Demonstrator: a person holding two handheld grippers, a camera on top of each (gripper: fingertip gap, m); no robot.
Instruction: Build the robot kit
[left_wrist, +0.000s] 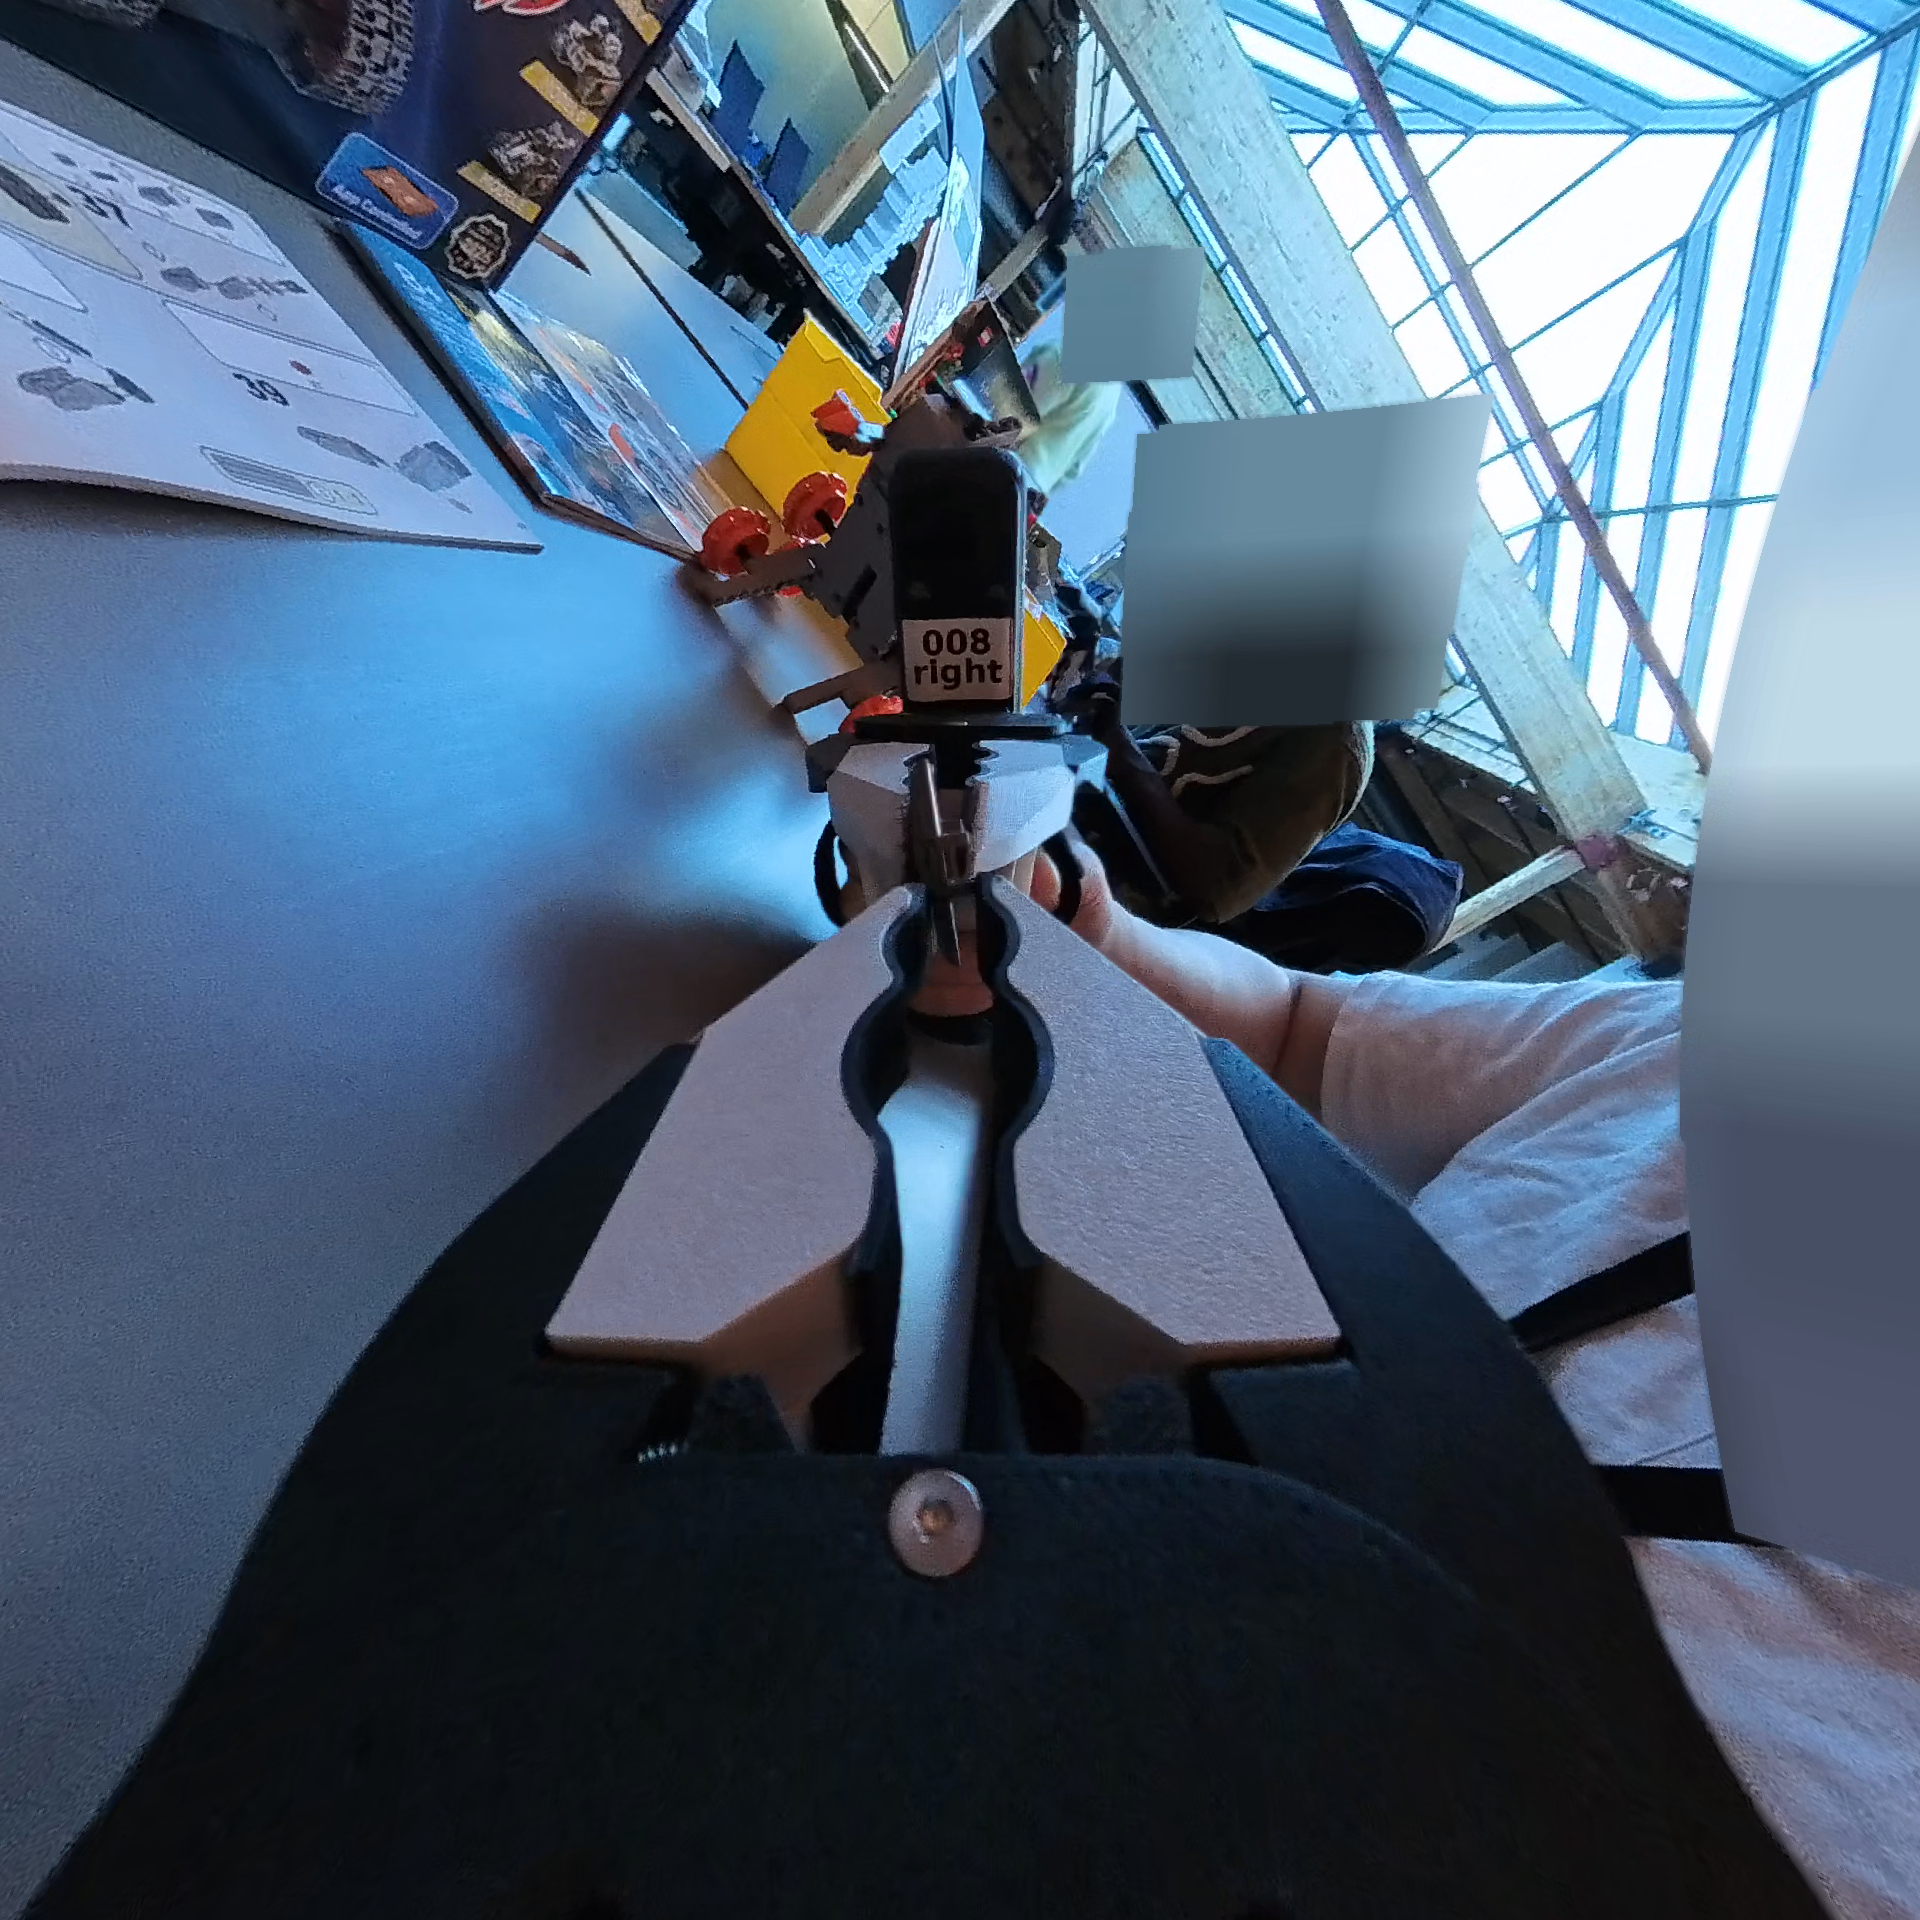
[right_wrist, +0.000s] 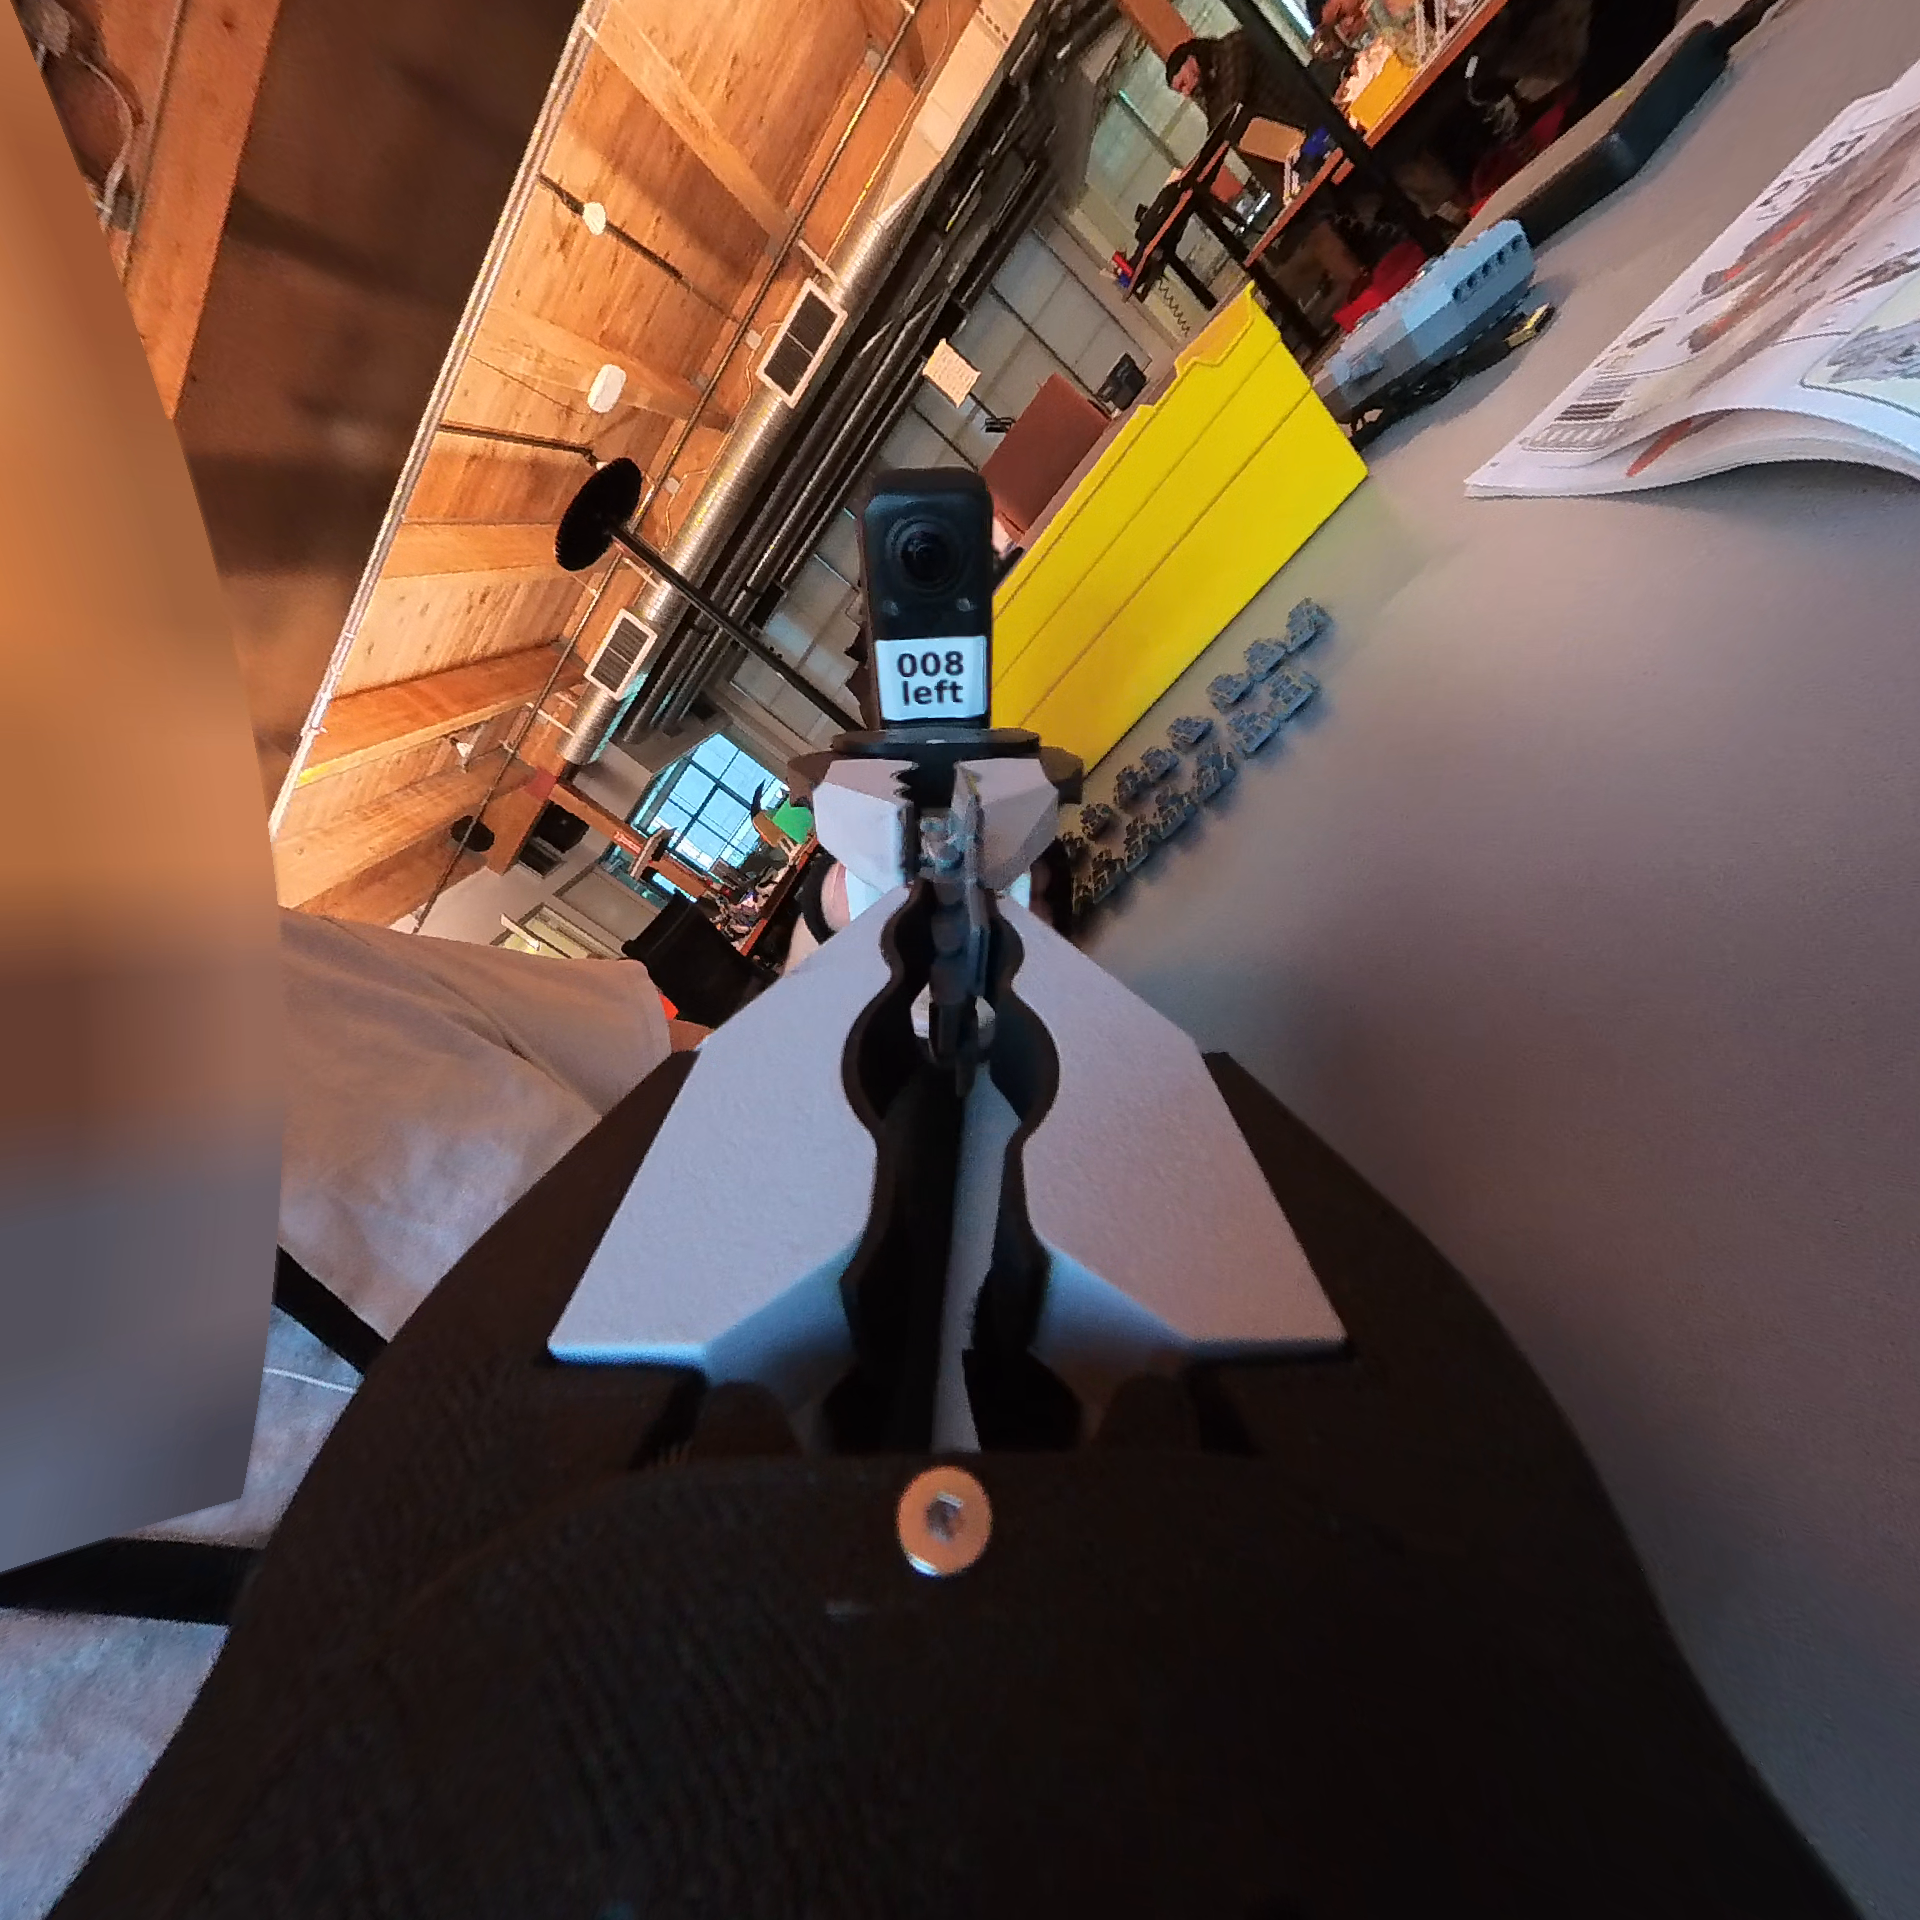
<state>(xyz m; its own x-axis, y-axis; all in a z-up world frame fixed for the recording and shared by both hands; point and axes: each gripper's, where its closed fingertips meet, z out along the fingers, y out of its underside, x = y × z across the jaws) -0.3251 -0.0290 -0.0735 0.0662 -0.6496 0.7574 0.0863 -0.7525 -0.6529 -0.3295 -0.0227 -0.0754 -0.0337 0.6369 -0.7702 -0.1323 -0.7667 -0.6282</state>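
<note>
Two hand-held grippers meet tip to tip above a grey tabletop (left_wrist: 312, 831). The left gripper (left_wrist: 951, 914) and right gripper (right_wrist: 951, 935) each have jaws nearly closed on opposite ends of one small dark grey building-toy piece (left_wrist: 940, 842), apparently so it is braced from both sides. Two rows of small grey pieces (right_wrist: 1205, 758) lie beside one yellow box (right_wrist: 1164, 561); one open instruction booklet (right_wrist: 1745, 343) rests near the tabletop's edge.
</note>
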